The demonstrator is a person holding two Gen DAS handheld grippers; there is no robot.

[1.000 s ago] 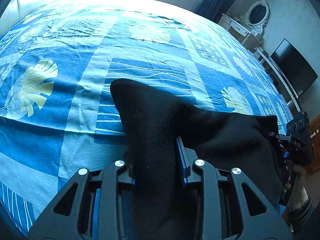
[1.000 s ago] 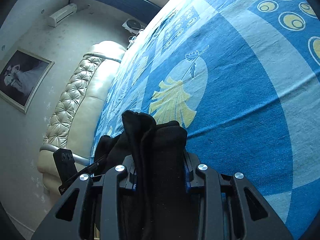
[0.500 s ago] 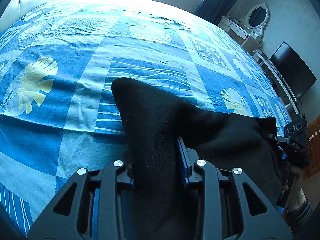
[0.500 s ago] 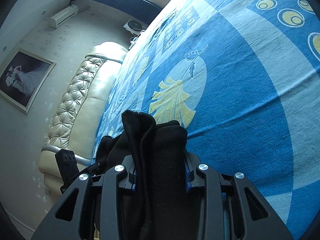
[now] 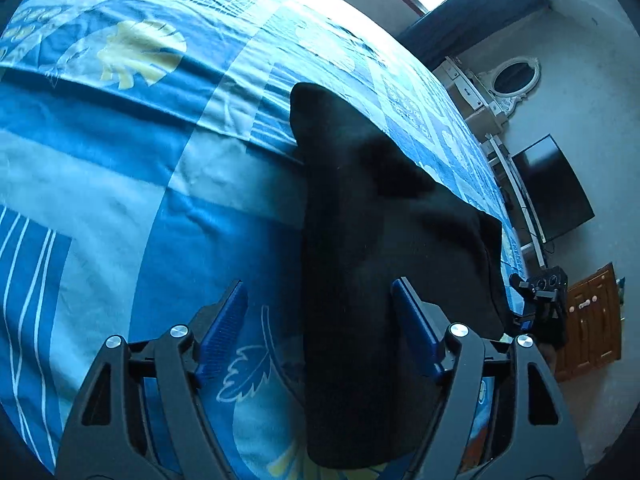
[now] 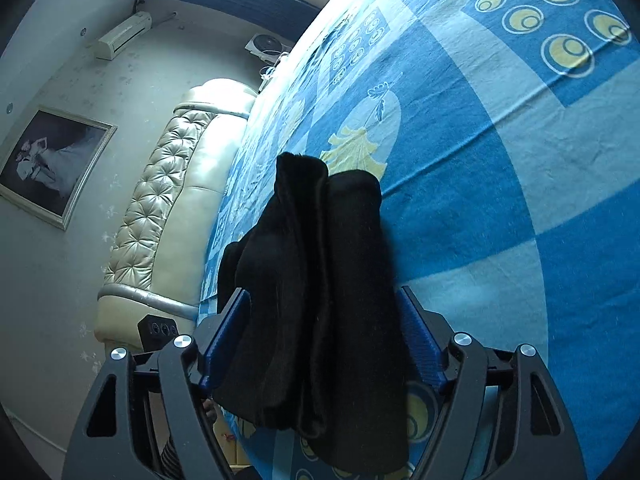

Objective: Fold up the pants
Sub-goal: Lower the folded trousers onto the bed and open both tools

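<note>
one pair of black pants (image 5: pixel 360 240) is on record, lying folded on the blue patterned bedsheet (image 5: pixel 120 184) at the near edge of the bed. two grippers are present, one per hand.

left gripper (image 5: pixel 320 312): fingers spread wide, blue pads (image 5: pixel 224 320) clear of the cloth on the left side; the right-hand pad sits against or just beside the fabric edge, contact cannot be confirmed. it grips nothing. one end of the pants lies between the open fingers.

right gripper (image 6: pixel 324 320): fingers likewise spread, with the bunched layers of the pants (image 6: pixel 320 272) resting in the gap. the cloth fills most of the opening, and whether the pads (image 6: pixel 420 340) touch it cannot be told. no clamping is evident.

orientation: in the left wrist view the long axis of the garment runs along the bed's near edge, from the left gripper across toward the right gripper (image 5: pixel 540 292), which shows at the far right end of the cloth. one folded corner points away from the camera, up the bed. in the right wrist view the stacked folds stand as two or three ridges pointing forward along the fingers.

other items counted: one padded cream headboard (image 6: pixel 160 208), one framed picture (image 6: pixel 48 164), one wall air conditioner (image 6: pixel 124 36), one oval mirror (image 5: pixel 514 78), one dark television screen (image 5: pixel 552 188), one wooden door (image 5: pixel 592 320).
</note>
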